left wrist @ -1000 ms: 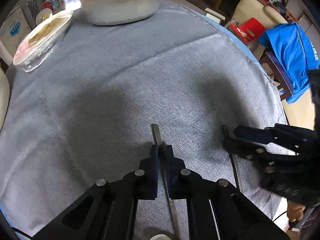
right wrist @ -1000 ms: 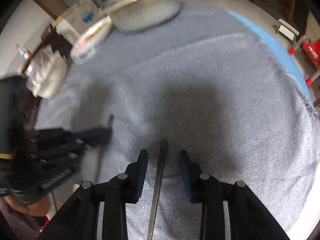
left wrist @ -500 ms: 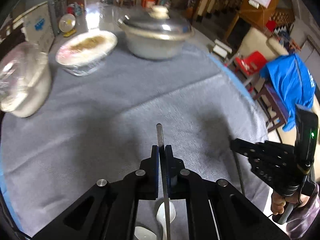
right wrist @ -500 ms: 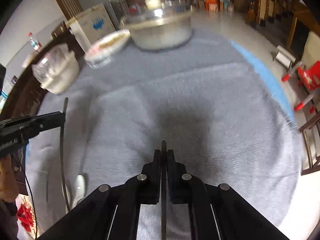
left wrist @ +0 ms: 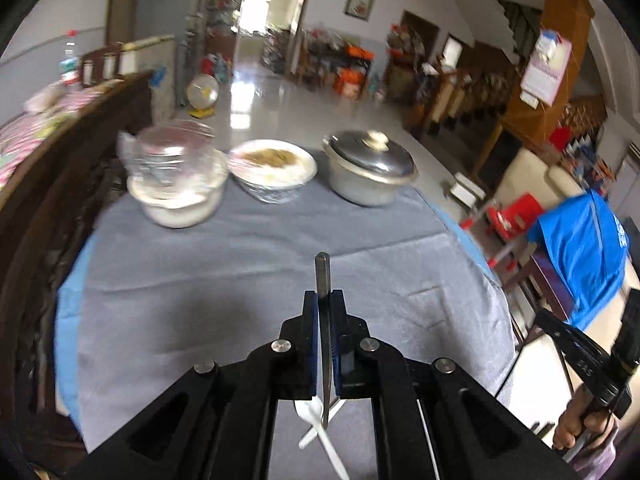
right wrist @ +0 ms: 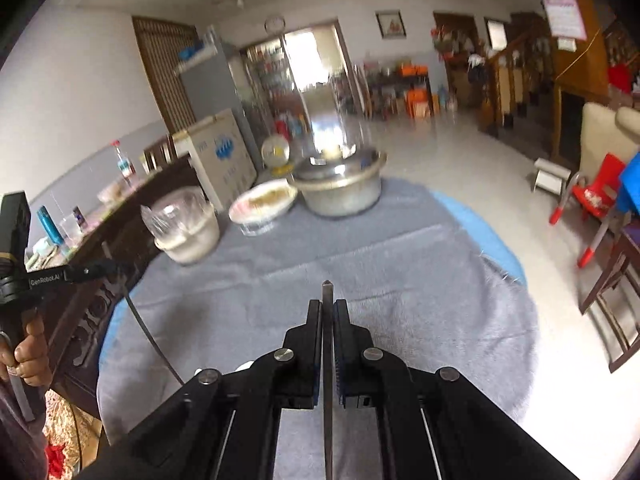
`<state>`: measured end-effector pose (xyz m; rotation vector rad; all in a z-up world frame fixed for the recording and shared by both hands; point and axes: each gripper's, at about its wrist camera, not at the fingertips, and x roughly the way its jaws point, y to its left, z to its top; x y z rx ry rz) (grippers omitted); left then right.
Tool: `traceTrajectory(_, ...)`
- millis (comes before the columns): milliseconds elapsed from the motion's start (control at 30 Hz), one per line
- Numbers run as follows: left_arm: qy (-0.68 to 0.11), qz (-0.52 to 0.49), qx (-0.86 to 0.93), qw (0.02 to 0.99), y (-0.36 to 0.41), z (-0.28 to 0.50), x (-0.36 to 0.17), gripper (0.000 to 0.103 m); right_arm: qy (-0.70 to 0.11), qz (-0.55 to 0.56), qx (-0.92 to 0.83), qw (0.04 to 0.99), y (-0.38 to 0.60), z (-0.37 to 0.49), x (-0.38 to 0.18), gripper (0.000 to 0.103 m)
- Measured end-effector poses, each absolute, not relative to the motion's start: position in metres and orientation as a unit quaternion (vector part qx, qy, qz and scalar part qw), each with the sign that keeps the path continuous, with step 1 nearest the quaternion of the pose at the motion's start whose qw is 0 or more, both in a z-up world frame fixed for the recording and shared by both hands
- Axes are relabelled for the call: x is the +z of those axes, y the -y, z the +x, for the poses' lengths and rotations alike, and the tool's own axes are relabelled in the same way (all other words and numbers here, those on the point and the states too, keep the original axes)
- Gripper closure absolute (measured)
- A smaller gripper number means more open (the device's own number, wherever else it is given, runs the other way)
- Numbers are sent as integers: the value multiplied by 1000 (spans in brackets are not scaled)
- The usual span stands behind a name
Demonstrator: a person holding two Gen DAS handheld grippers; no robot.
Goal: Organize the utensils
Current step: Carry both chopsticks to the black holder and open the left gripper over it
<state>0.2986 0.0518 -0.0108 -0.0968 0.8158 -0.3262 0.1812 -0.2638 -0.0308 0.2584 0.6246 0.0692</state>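
The left gripper (left wrist: 325,300) has its fingers pinching a metal utensil handle (left wrist: 322,270) raised above the tabletop (left wrist: 200,280); the right gripper (right wrist: 328,308) likewise pinches a second metal handle (right wrist: 327,292); white plastic spoons (left wrist: 320,420) lie at the near edge.

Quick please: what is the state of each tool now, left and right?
Left tool: closed on a metal utensil.
Right tool: closed on a second metal utensil.
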Motion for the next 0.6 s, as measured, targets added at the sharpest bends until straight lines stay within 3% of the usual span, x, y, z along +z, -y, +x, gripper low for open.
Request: traceTrajectory(600, -326, -91, -86, 937, -85, 159, -1, 98, -186, 124, 40, 974, 239, 83, 3, 97)
